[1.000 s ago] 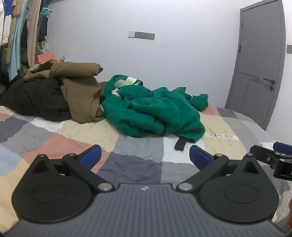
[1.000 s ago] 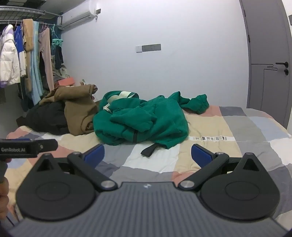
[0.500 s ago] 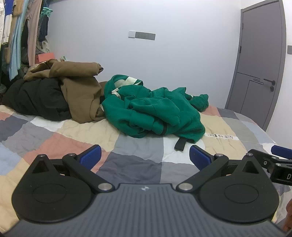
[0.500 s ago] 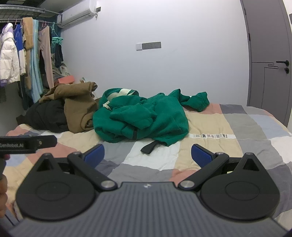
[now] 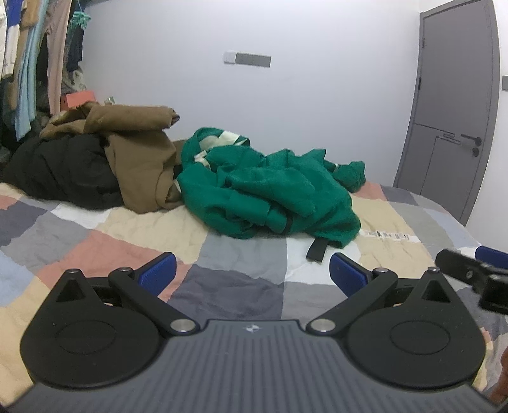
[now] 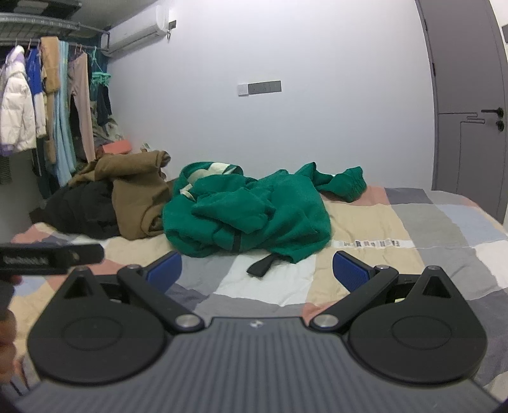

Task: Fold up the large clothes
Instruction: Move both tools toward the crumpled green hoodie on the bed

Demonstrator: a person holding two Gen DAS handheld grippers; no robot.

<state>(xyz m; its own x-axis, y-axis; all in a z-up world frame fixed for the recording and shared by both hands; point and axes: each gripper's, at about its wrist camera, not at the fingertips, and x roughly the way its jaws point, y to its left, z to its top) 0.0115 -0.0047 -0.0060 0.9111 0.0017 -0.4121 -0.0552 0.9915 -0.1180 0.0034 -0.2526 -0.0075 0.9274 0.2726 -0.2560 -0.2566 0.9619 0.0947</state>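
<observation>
Left wrist view. Left gripper (image 5: 252, 270): jaws wide apart, nothing between the blue pads (image 5: 158, 273), held low over the quilt (image 5: 136, 228). Green garment (image 5: 270, 190): crumpled heap mid-bed, well ahead of the gripper, a black strap (image 5: 316, 249) trailing from its near edge. Brown garment (image 5: 139, 155): touching the green one on its left, draped over a black garment (image 5: 63, 171). Hanging clothes (image 5: 28, 57): far left. Grey door (image 5: 451, 104): right. Right gripper (image 5: 476, 270): partly seen at the right edge, blurred.

Right wrist view. Right gripper (image 6: 257, 268): jaws wide apart, empty, low over the quilt (image 6: 428, 222). Green garment (image 6: 250, 213): centre of bed, ahead, untouched, strap (image 6: 262, 265) pointing toward the camera. Brown garment (image 6: 136, 190) and black garment (image 6: 82, 206): left of it. Clothes rail (image 6: 41, 92): far left, with air conditioner (image 6: 139, 27) above. Left gripper (image 6: 50, 257): side view at left edge, blurred.
</observation>
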